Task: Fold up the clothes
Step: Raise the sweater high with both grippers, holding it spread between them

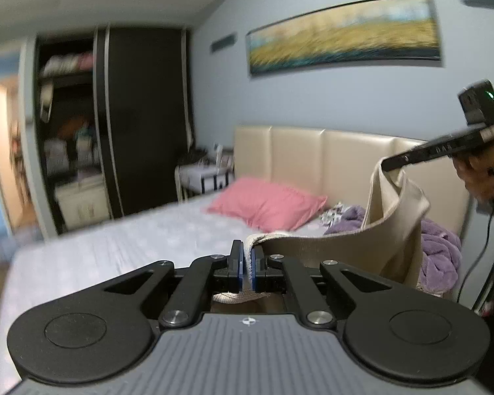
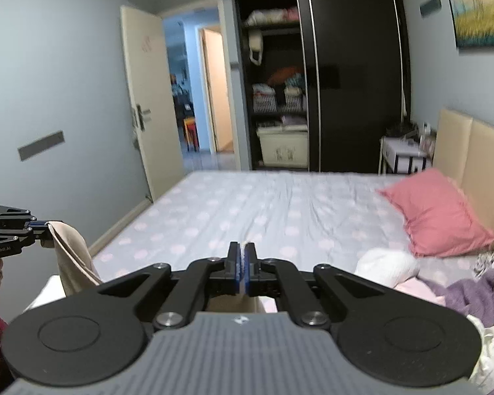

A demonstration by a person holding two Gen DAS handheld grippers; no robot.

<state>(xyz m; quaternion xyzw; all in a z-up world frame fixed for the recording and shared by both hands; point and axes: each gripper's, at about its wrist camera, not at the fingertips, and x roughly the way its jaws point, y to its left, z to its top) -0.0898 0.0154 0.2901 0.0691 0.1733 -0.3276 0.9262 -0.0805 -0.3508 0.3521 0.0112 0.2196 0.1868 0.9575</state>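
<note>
Bedroom setting: one bed (image 2: pixel 247 204) with a dotted lilac sheet serves as the work surface. Nearest, the left tool (image 1: pixel 247 261) is pressed together on one edge of a beige garment (image 1: pixel 362 250); the right tool (image 2: pixel 243 263) is pressed together on another edge of the same cloth. Garment hangs in the air between them, above the near side of the bed, not yet laid flat. Risk, as judged: the thin pinch could slip if the tools pull apart, dropping the cloth crooked. Further right lies a heap of purple clothing (image 2: pixel 477 296), with one white item (image 2: pixel 387 265) beside it. Far: one pink pillow (image 2: pixel 438 214), one dark wardrobe (image 2: pixel 345 75).
</note>
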